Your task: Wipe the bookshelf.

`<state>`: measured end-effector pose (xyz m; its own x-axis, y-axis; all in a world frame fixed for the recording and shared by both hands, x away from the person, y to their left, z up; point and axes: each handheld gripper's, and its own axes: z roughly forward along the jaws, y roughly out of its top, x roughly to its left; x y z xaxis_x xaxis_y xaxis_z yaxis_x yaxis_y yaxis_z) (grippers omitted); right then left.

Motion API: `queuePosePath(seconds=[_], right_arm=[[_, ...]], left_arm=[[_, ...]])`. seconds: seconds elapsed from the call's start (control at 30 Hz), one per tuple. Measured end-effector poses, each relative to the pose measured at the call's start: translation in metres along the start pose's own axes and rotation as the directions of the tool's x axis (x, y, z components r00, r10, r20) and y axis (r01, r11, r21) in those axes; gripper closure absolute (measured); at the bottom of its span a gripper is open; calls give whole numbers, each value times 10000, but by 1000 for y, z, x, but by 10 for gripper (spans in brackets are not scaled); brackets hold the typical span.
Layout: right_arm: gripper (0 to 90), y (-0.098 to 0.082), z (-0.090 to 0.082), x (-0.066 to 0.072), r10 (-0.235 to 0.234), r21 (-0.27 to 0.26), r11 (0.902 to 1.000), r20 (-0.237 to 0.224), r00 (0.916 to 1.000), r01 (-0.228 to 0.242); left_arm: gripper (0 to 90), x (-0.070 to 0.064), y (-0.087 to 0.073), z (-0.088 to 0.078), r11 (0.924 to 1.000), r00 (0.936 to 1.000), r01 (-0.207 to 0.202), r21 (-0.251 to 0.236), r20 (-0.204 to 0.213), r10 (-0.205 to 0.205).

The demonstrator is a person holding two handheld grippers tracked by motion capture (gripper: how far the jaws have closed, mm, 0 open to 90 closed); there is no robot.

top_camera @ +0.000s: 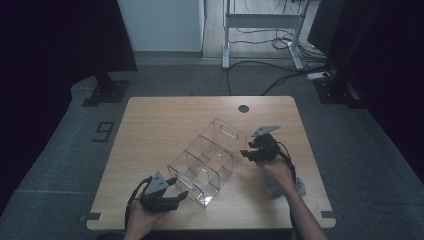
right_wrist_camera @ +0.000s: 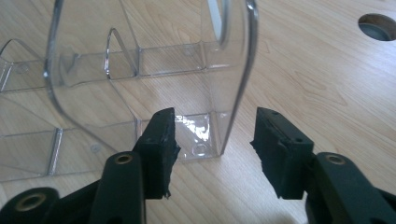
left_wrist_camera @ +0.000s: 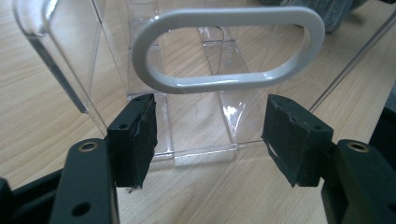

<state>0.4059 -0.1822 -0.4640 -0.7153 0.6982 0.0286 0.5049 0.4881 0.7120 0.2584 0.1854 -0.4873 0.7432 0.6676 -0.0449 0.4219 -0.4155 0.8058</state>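
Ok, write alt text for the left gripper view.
A clear plastic organizer stands on a wooden table, its end wall with an oval handle hole facing the camera. The left tongs sit open just in front of that wall's base, touching nothing.

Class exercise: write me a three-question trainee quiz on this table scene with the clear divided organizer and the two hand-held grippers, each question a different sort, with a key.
1. True or false: the left gripper has its jaws clamped on the clear organizer.
2. Multiple choice: the right gripper faces which part of the organizer? A) a bottom corner of an end wall B) a lid C) a drawer knob
3. Fill in: the cut-out handle in front of the left gripper has the shape of a rounded ____.

Key: 1 false, the jaws stand apart; 2 A; 3 oval slot.
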Motion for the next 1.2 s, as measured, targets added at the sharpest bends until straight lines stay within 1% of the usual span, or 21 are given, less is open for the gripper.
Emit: queuePosePath(seconds=[0.1, 0.13, 0.2, 0.27, 0.3, 0.4, 0.47, 0.53, 0.6, 0.63, 0.77, 0.8, 0.87, 1.0, 1.07, 1.1, 1.2], right_arm=[[559, 2, 5, 0, -12, 56, 10000, -217, 9998, 13], [568, 2, 5, 0, -35, 76, 10000, -230, 9997, 37], [597, 2, 5, 2, -134, 91, 9999, -46, 9999, 134], [612, 2, 4, 2, -186, 136, 9997, 5, 9998, 186], [621, 1, 2, 1, -153, 146, 9998, -42, 9999, 153], [629, -2, -1, 1, -98, 97, 9999, -128, 9999, 99], [635, -5, -4, 3, -161, 98, 9998, -141, 9998, 163], [639, -7, -6, 6, -172, 65, 9998, -128, 9998, 173], [638, -10, -8, 7, -240, 66, 9997, -107, 9997, 241], [639, -11, -9, 8, -165, 56, 9998, -105, 9998, 165], [655, -15, -14, 10, -226, 64, 9997, -36, 9997, 227], [660, -15, -15, 11, -176, 71, 9998, -16, 9998, 176], [661, -18, -17, 11, -233, 56, 9997, 5, 9997, 233], [669, -22, -21, 12, -89, 5, 10000, -35, 10000, 89], [670, -25, -23, 12, -66, -6, 10000, -103, 9999, 66], [671, -25, -24, 12, -36, -22, 10000, -131, 9999, 36], [672, -27, -26, 11, -55, -159, 9999, -180, 9998, 52]], left_arm=[[340, 0, 0, 2, 10000, 10000, 24, 30, -15, -24], [335, 0, 0, 4, 10000, 10000, 33, 66, -30, -33], [325, 1, 0, 6, 9999, 9999, 27, 135, -110, -25], [322, 3, 0, 8, 9997, 9999, 36, 223, -159, -32], [321, 4, 0, 9, 9997, 9998, 34, 238, -186, -30], [330, 8, 1, 11, 9995, 9996, 34, 330, -284, -24], [331, 9, 1, 12, 9992, 9994, 58, 390, -355, -44], [335, 12, 0, 13, 9990, 9996, 44, 437, -288, -32], [335, 14, -1, 13, 9988, 9994, 58, 481, -354, -41], [336, 14, -1, 14, 9987, 9992, 65, 496, -406, -45], [336, 20, -1, 15, 9986, 9984, 131, 512, -550, -103], [336, 21, -1, 16, 9986, 9980, 166, 507, -615, -134], [336, 25, -1, 17, 9984, 9970, 222, 518, -753, -183], [337, 32, -2, 23, 9971, 9942, 354, 668, -1041, -284], [337, 33, -2, 23, 9968, 9944, 445, 666, -991, -378], [336, 32, -1, 22, 9971, 9952, 463, 608, -888, -409], [315, 23, 2, 14, 9989, 9990, 312, 357, -344, -300]])
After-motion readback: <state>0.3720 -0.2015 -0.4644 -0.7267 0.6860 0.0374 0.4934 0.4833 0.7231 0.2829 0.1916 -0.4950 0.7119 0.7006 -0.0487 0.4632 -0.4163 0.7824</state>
